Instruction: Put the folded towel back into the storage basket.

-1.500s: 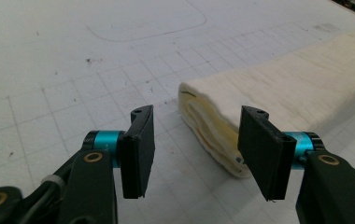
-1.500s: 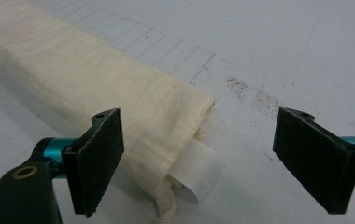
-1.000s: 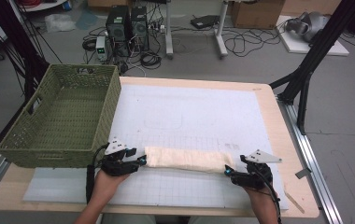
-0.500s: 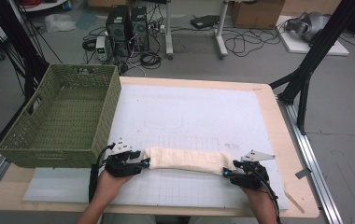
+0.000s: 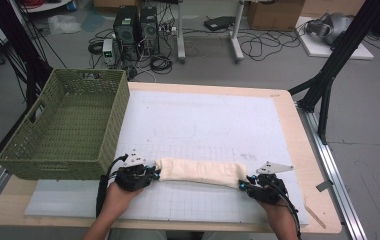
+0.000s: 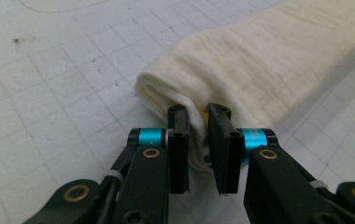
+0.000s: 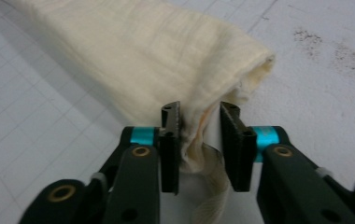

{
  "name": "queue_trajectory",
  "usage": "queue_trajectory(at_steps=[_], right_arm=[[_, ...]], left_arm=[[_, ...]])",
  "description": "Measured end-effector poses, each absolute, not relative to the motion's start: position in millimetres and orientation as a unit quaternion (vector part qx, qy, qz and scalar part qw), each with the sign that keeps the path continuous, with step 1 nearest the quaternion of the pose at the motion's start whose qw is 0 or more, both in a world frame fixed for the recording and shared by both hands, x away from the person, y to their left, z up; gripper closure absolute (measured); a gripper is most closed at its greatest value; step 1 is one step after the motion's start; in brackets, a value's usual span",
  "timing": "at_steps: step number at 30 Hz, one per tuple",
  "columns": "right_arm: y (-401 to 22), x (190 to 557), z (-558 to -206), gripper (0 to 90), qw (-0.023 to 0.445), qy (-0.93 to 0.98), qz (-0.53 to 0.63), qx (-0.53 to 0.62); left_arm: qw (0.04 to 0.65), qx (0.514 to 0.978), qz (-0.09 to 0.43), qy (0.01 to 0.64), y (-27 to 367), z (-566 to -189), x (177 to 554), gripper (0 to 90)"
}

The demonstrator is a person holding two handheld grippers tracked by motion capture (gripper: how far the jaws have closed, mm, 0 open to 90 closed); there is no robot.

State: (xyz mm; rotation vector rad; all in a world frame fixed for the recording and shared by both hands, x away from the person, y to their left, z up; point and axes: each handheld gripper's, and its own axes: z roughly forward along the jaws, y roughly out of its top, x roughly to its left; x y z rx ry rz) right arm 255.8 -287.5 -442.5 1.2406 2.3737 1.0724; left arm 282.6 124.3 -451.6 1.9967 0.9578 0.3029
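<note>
Cream cloth, rolled into a long soft bundle (image 5: pixel 198 171), lies across the near part of the tabletop (image 5: pixel 298 125) on a white gridded mat (image 5: pixel 203 125), running left to right between the person's two hands; the left tool (image 5: pixel 153 173) sits at the bundle's left end and the right tool (image 5: pixel 243 184) at its right end. Seen from the left gripper view, the left tool (image 6: pixel 198 126) has just been closing and its jaws now pinch a fold at the end of the bundle (image 6: pixel 259 70), cloth pressed between the two black pads; in the right gripper view the right tool (image 7: pixel 199 121) has likewise been closing and its jaws squeeze the bunched end of the bundle (image 7: pixel 143 60), with a loose strip hanging down between them. Green woven basket (image 5: pixel 68 127) stands at the left side of the tabletop, just behind the left tool, apart from the cloth.
</note>
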Motion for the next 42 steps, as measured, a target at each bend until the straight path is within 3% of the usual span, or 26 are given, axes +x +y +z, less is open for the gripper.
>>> queue_trajectory(at_steps=[9, 25, 27, 30, 33, 35, 36, 42], right_arm=[[-286.4, 254.1, -438.2, 83.2, 0.140, 0.817, 0.368, 0.422], [-289.7, 253.7, -428.3, 83.3, 0.162, 0.796, 0.397, 0.428], [-285.6, 256.2, -434.3, 80.4, 0.155, 0.802, 0.382, 0.433], [-283.5, 261.2, -441.4, 62.6, 0.157, 0.798, 0.373, 0.447], [-288.1, 265.4, -446.7, 57.3, 0.132, 0.783, 0.385, 0.470], [-289.2, 265.7, -447.3, 65.2, 0.127, 0.782, 0.388, 0.470], [-289.4, 266.4, -446.9, 77.3, 0.110, 0.784, 0.395, 0.466], [-280.6, 261.2, -443.2, 83.9, 0.134, 0.801, 0.382, 0.441]], left_arm=[[0.453, 0.794, 0.118, 0.389, 128.4, -448.8, 282.7, 85.0], [0.488, 0.772, 0.133, 0.384, 136.4, -434.6, 279.8, 85.2], [0.485, 0.774, 0.134, 0.385, 136.8, -436.1, 280.1, 85.2], [0.483, 0.774, 0.136, 0.386, 138.5, -436.2, 280.5, 85.2], [0.484, 0.772, 0.135, 0.389, 139.1, -437.1, 280.8, 85.1], [0.483, 0.773, 0.135, 0.389, 138.4, -437.8, 281.0, 85.1], [0.481, 0.774, 0.137, 0.388, 138.3, -438.0, 281.0, 85.1], [0.484, 0.773, 0.140, 0.386, 139.5, -436.8, 280.5, 85.1]])
